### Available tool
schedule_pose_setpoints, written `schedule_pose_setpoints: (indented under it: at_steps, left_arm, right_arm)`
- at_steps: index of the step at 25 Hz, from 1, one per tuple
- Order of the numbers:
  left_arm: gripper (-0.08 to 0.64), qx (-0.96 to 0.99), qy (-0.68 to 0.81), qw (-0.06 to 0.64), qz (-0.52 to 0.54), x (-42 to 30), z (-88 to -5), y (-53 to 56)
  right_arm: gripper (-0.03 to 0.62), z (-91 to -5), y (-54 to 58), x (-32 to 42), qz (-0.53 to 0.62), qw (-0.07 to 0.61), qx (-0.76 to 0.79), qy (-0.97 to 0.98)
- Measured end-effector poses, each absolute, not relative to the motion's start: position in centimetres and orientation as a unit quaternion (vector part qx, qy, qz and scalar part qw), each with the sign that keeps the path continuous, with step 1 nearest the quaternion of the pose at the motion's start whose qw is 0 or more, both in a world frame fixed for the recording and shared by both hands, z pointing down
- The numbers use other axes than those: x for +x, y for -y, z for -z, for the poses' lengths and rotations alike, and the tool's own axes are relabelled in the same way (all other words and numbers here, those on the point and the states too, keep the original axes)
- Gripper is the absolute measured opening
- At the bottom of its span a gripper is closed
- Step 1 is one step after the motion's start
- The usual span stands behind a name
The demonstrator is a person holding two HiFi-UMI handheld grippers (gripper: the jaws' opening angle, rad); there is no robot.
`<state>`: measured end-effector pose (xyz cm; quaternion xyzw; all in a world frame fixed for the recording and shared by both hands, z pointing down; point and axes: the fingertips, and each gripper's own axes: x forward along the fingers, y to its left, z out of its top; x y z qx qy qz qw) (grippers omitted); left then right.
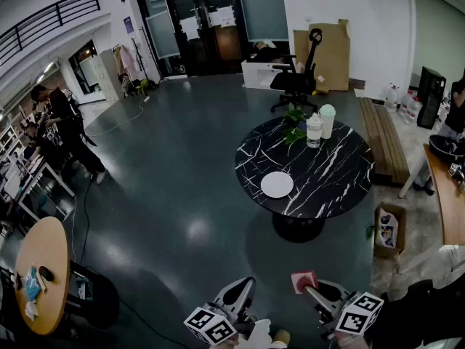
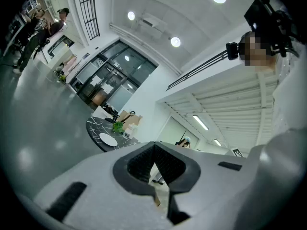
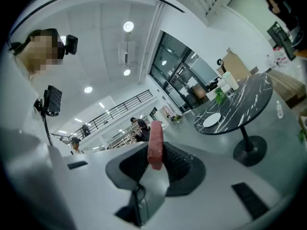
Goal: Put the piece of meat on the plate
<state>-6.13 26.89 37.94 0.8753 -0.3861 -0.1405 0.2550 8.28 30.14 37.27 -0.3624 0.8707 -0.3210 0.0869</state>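
A red slab of meat [image 1: 303, 281] stands upright between the pads of my right gripper [image 1: 306, 289], low in the head view. In the right gripper view the meat [image 3: 155, 145] sticks up out of that gripper [image 3: 156, 159], which is shut on it. A white plate [image 1: 277, 185] lies bare near the front left edge of a round black marble table [image 1: 330, 177], some way ahead of both grippers. The plate [image 3: 211, 120] also shows far off in the right gripper view. My left gripper [image 1: 242, 289] is beside the right one, jaws together [image 2: 154, 164] with nothing in them.
Two lidded cups [image 1: 320, 126] and a small plant [image 1: 293, 126] stand at the table's far side. Behind it is an office chair [image 1: 296, 78]; at right a wooden bench [image 1: 383, 137] and a cardboard box [image 1: 387, 227] on the floor. A wooden round table [image 1: 42, 275] and people [image 1: 65, 129] are at left.
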Motion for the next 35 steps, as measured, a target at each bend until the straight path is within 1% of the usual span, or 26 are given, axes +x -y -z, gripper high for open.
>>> schedule_pose_setpoints:
  at_steps: [3, 9, 17, 25, 32, 35]
  left_arm:
    - [0.008, 0.877, 0.382, 0.259, 0.135, -5.8, -39.1, -23.9]
    - [0.008, 0.886, 0.358, 0.262, 0.138, -4.6, -40.8, -15.9]
    - [0.008, 0.896, 0.338, 0.253, 0.135, -4.4, -39.8, -2.1]
    - [0.008, 0.892, 0.339, 0.278, 0.111, -6.2, -42.6, 6.9]
    - [0.008, 0.891, 0.338, 0.286, 0.099, -6.5, -44.8, 12.5]
    - [0.008, 0.883, 0.346, 0.3, 0.101, -6.7, -46.3, 13.5]
  right_arm:
    - [0.087, -37.9, -27.5, 8.8, 0.322, 0.092, -0.37, -0.867]
    - [0.087, -39.0, -20.6, 9.6, 0.321, 0.08, -0.393, -0.858]
    - [0.087, -39.1, -8.2, 8.5, 0.324, 0.065, -0.403, -0.853]
    - [0.088, -41.5, 0.7, 7.4, 0.357, 0.054, -0.415, -0.835]
    - [0.087, -44.2, 4.9, 7.8, 0.368, 0.013, -0.433, -0.823]
    - [0.087, -46.0, 6.1, 8.4, 0.383, -0.007, -0.441, -0.812]
